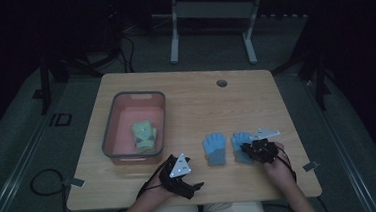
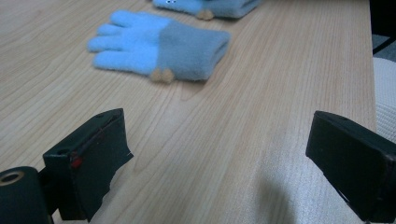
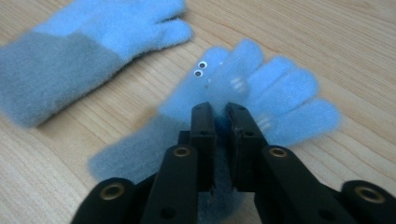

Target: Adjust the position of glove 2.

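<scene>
At the far left of the table [image 1: 190, 93], a pink bin [image 1: 111, 134] holds a green glove [image 1: 144, 135]. Near it, the left gripper [image 1: 197, 186] rests released, jaws wide apart over bare wood. Right of it lies a blue glove [image 1: 214, 147], flat. Furthest right, the right gripper [image 3: 221, 122] is clenched on the second blue glove [image 3: 261, 91], the one with googly eyes, pinching its palm fabric. With so little fleece caught, the glove could slip out when lifted.

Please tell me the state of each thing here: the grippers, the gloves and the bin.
Left gripper: open, holding nothing.
Right gripper: shut on right blue glove.
Left blue glove: flat on the table, free.
Green gloves: lying in the bin.
Bin: upright, holding green gloves.
</scene>
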`<state>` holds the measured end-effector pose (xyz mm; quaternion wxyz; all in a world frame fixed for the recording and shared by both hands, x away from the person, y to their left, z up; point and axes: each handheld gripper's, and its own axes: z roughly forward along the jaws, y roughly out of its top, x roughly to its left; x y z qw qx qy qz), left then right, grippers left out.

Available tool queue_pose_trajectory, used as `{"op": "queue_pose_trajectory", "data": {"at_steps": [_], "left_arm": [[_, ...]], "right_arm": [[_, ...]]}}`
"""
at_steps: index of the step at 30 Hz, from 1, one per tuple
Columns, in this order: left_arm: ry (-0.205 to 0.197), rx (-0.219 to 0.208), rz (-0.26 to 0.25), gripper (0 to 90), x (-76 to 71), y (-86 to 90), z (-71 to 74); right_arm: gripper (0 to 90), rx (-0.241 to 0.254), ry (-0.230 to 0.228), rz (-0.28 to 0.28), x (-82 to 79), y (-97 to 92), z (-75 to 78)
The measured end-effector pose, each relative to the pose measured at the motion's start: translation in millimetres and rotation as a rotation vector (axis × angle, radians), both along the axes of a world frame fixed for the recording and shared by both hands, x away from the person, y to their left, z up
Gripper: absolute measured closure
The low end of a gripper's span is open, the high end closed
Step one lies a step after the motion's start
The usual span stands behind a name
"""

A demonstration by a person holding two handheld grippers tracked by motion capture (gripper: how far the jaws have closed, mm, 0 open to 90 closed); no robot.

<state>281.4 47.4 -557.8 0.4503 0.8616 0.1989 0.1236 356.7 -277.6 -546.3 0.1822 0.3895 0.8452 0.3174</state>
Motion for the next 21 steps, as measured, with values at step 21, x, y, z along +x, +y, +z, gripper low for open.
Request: {"op": "queue_pose_trajectory", "data": {"at_steps": [21], "left_arm": [[-0.003, -0.002, -0.005, 5.3, -0.3, 0.1, 0.0]], "right_arm": [[85.4, 0.136, -0.099, 0.116, -12.3, 51.6, 80.8]]}}
